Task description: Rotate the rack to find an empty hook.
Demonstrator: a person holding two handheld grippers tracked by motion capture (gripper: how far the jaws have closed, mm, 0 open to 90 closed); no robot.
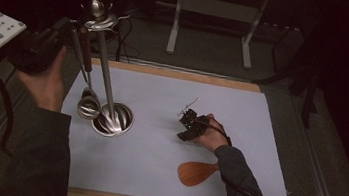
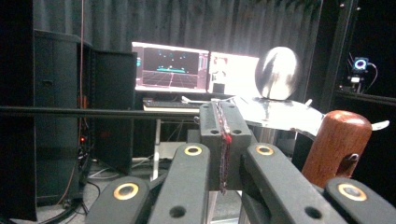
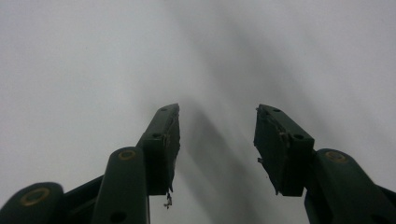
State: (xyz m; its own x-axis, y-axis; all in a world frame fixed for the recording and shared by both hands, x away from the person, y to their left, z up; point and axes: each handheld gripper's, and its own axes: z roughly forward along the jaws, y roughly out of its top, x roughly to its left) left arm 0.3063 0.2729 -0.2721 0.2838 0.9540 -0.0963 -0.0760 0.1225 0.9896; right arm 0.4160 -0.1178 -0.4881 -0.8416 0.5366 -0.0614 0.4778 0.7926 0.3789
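Ladle [image 1: 88, 105] hangs from the rack [image 1: 105, 21] at far left, its wooden handle [image 2: 335, 145] just right of the closed, empty left gripper [image 2: 223, 122]. Right gripper [image 3: 217, 122] rests open on the mat [image 1: 162, 101], near a wooden spatula [image 1: 197, 173].

We list as unreadable: the left gripper [image 1: 70, 27] jaw tips, lost in darkness beside the utensil stand [image 1: 102, 23]; the wooden spatula [image 1: 197, 173] handle, covered by the right sleeve [image 1: 234, 171]; the wooden handle [image 2: 337, 145], cut by the gripper's own links; the monitors [image 2: 194, 67], too small to read.
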